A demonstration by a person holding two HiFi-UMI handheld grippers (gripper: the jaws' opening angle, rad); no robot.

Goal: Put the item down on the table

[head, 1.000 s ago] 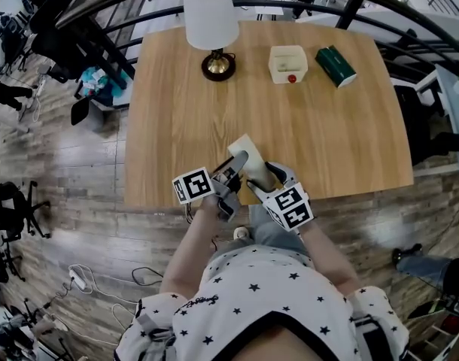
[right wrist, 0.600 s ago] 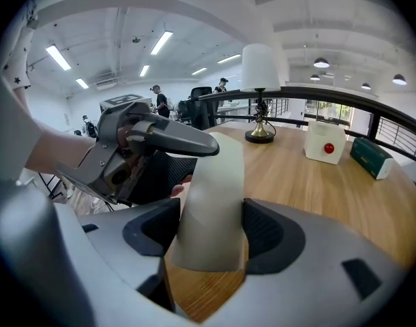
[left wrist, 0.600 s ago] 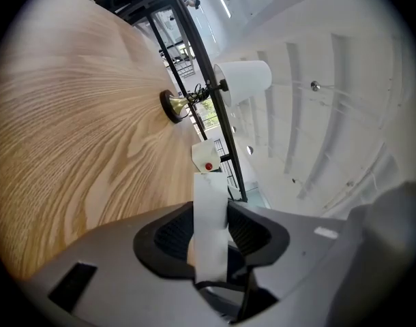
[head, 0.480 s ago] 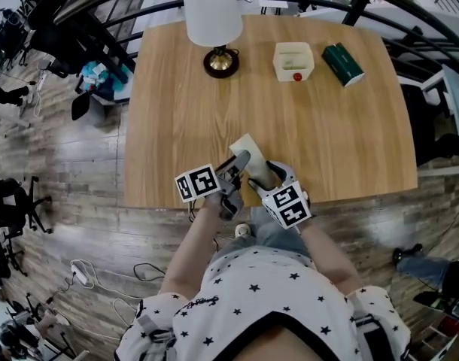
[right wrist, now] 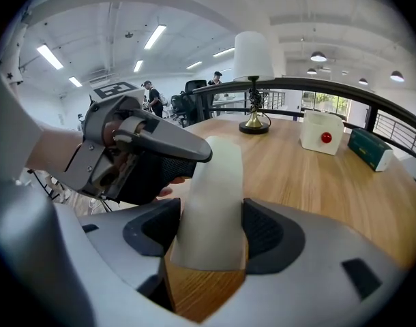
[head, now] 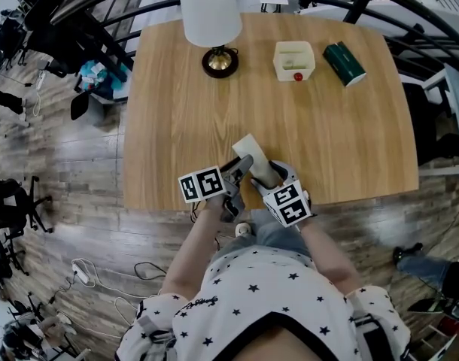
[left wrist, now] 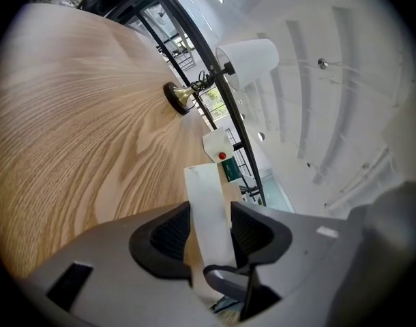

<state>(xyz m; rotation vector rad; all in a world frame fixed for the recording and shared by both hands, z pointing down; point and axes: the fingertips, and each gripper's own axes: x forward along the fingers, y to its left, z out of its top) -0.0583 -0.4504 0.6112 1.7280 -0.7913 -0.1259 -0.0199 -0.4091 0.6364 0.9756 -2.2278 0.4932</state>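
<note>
A flat white item [head: 245,147] stands tilted over the table's near edge, between my two grippers. My right gripper [head: 261,173] is shut on it; in the right gripper view the item [right wrist: 215,196] fills the gap between both pads of that gripper [right wrist: 211,225]. My left gripper [head: 241,164] reaches in from the left, and its jaws are opening. In the left gripper view the item [left wrist: 206,196] is still between the pads of the left gripper [left wrist: 209,215], and they do not seem to press it. The left gripper [right wrist: 146,142] also shows in the right gripper view.
At the far side of the wooden table [head: 335,141] stand a white-shaded lamp [head: 211,13], a white box with a red button [head: 293,60] and a dark green box [head: 344,64]. A black railing [head: 101,28] runs behind the table. Office chairs stand on the floor at left.
The left gripper's marker cube has edged slightly to the right. The white item and the right gripper stay at the same spot near the table's front edge.
</note>
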